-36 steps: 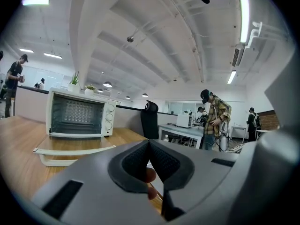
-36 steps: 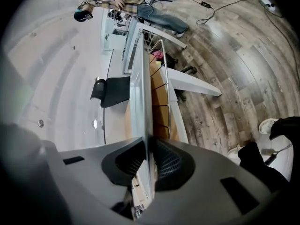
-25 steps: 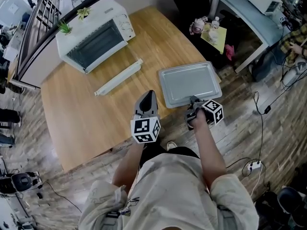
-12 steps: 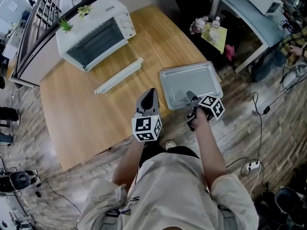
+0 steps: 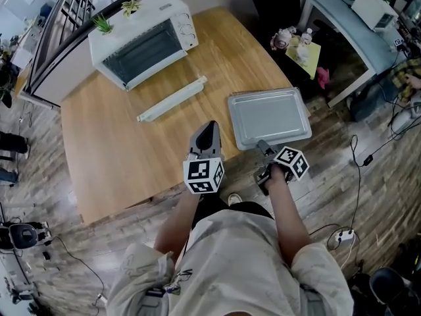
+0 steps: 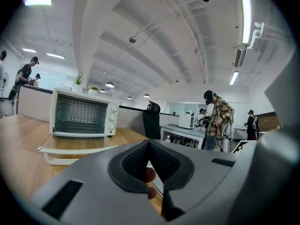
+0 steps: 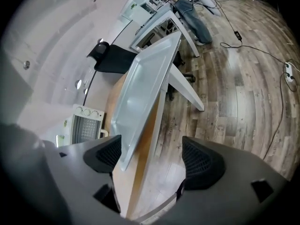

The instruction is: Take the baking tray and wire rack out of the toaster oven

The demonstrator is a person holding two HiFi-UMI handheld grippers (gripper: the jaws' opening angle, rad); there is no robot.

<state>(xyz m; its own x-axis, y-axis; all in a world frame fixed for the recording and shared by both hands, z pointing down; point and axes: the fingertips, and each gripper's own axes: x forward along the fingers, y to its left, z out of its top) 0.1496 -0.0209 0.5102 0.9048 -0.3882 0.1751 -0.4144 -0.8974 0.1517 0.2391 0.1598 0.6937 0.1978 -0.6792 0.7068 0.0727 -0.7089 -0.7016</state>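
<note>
Tray [image 5: 270,114] out of the toaster oven [image 5: 145,35] already, flat on the desk [image 5: 118,150], well apart from the toaster oven on its knob side and nearer the person. Looks like thin sheet metal with a raised rim: judged light, stiff and slick, likely to scrape if dragged. Best pinched at the rim of a short side and kept level.

Right claw [image 7: 152,156] opening, pads wide and pressing nothing, tray's near corner just beside one pad. Left claw [image 6: 149,149] clenched on nothing, aimed toward the toaster oven. Wire rack not made out inside the toaster oven.

Long white piece [image 5: 172,99] loose in front of the toaster oven, across the straight path in. Plenty of bare desk between that piece and the tray. Tray's side away from the toaster oven close to the desk's edge, so no shoving it farther that way.
</note>
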